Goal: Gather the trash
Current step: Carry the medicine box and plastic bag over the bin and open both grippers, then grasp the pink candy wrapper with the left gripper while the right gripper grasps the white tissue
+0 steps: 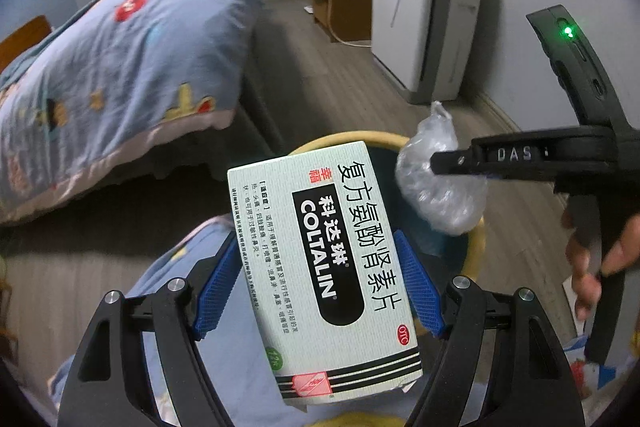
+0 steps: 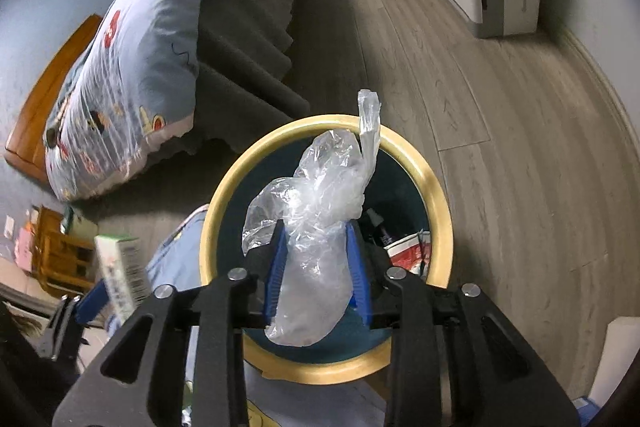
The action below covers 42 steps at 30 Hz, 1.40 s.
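The left gripper [image 1: 320, 279] was clamped on a pale green cardboard medicine box [image 1: 324, 267], its blue ribbed pads [image 1: 218, 287] pressed against the two long sides near the middle of the carton. The box hung tilted above the near rim of a round waste bin with a dark teal inside and a cream-yellow rim [image 2: 434, 187]. It was probably light and fairly stiff, though thin card like this would likely dent if squeezed harder, so the long flat faces looked like the sound place to hold it. Its print read "COLTALIN" in white on a black band, with large Chinese characters alongside, a red "OTC" oval and a green "12" mark near the striped end. To the right, the right gripper [image 2: 316, 267] was closed on a crumpled clear plastic bag [image 2: 316, 227], pinching it across its gathered middle directly above the bin's opening, with a twisted tail sticking up past the far rim. The bag appeared feather-light, soft and slippery, best held at the bunched part. Seen from the left wrist, that gripper's black finger bore the letters "DAS". Red-and-white packaging [image 2: 408, 251] lay inside the bin.
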Tool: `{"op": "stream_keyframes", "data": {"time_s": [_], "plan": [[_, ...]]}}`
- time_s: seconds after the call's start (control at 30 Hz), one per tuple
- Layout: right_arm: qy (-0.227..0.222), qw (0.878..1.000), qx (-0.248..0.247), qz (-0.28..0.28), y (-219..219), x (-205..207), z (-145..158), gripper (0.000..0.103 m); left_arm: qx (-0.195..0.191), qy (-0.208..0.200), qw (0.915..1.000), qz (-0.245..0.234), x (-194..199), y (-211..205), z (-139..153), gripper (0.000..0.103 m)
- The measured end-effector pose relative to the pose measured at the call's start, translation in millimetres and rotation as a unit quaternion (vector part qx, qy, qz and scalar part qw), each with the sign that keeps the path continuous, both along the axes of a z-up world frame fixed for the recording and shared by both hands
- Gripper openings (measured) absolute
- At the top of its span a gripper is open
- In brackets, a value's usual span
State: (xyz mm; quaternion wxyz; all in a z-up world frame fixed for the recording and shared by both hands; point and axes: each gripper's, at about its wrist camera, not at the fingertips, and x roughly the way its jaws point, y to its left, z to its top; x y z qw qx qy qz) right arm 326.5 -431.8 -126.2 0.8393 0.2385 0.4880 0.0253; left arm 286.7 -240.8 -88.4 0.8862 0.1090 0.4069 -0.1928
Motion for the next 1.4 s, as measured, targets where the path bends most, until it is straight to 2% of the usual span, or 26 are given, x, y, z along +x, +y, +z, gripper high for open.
{"op": "stream_keyframes", "data": {"time_s": [0.07, 0.13, 0.4, 0.57, 0.63, 0.77, 0.87, 1.0, 1.1, 1.2, 1.3, 1.4], "plan": [[-0.001, 1.0, 0.002, -0.008, -3.6, -0.2, -0.3, 0.037, -0.015, 0.001, 0.9999, 0.002, 8.2, -3.4, -0.9, 0.077], [-0.003, 1.0, 0.013, -0.02, -9.5, -2.2, -0.7, 0.052, -0.021, 0.003, 0.9997, 0.006, 14.5, -5.5, -2.3, 0.078], [-0.003, 0.999, 0.022, -0.034, -16.3, 0.1, -1.8, 0.053, -0.021, 0.008, 0.9997, 0.014, 16.6, -3.7, -5.7, 0.081], [-0.007, 1.0, 0.014, -0.022, -6.7, 0.9, 4.8, 0.053, -0.029, 0.009, 0.9993, 0.022, 4.0, 15.4, 1.8, 0.082], [-0.013, 1.0, 0.007, -0.013, 0.8, 0.1, 12.0, 0.057, -0.034, 0.008, 0.999, 0.029, -2.8, 25.3, 6.6, 0.082], [-0.027, 1.0, -0.012, 0.008, 18.7, -4.8, 28.9, 0.06, -0.039, 0.001, 0.9981, 0.048, -21.5, 53.6, 23.6, 0.082], [-0.042, 0.998, -0.035, 0.029, 35.6, -10.6, 42.4, 0.069, -0.045, -0.008, 0.9971, 0.06, -42.0, 82.5, 41.5, 0.082], [-0.06, 0.994, -0.052, 0.075, 74.1, -27.7, 58.4, 0.07, -0.044, -0.027, 0.9947, 0.089, -71.5, 125.1, 61.7, 0.089], [-0.066, 0.99, -0.059, 0.105, 105.0, -39.5, 66.6, 0.072, -0.047, -0.032, 0.9911, 0.12, -95.3, 164.7, 73.6, 0.089], [-0.081, 0.987, -0.063, 0.127, 135.3, -54.5, 77.5, 0.082, -0.038, -0.042, 0.9876, 0.147, -119.3, 197.1, 81.3, 0.09], [-0.087, 0.983, -0.06, 0.151, 164.5, -69.7, 81.8, 0.083, -0.035, -0.043, 0.984, 0.169, -140.1, 223.7, 83.5, 0.091], [-0.08, 0.98, -0.062, 0.17, 190.7, -82.3, 76.3, 0.09, -0.026, -0.04, 0.9791, 0.198, -158.2, 251.8, 76.0, 0.094]]}}
